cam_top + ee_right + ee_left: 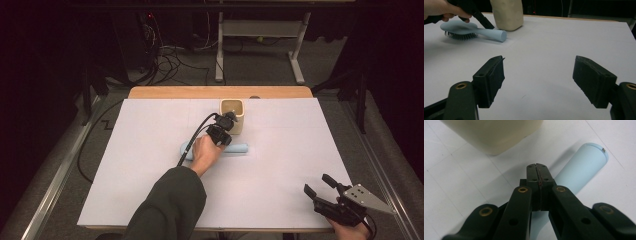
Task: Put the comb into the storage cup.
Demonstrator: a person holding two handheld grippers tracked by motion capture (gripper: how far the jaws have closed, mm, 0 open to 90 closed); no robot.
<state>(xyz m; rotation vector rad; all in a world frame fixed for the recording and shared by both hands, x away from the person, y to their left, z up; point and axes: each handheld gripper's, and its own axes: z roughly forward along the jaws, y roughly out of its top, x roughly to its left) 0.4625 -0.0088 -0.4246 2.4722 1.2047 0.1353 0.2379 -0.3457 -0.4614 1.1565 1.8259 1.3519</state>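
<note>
A light blue hairbrush point(240, 149) lies flat on the white sheet, bristles down, its handle pointing right. Just behind it stands a beige square cup point(239, 125). My left gripper point(231, 118) hovers over the brush and beside the cup. In the left gripper view its jaws point(539, 172) are shut pad to pad with nothing between them, the brush handle point(580, 167) below and the cup point(494, 135) ahead. My right gripper point(318, 184) rests near the front right corner, open and empty point(541, 82), facing the brush point(461, 28) and cup point(507, 15).
A white sheet point(150, 165) covers the wooden table point(165, 92). A black cable point(192, 140) trails from the left gripper over the brush head. A white desk frame point(220, 50) and tangled cables stand on the floor beyond the table.
</note>
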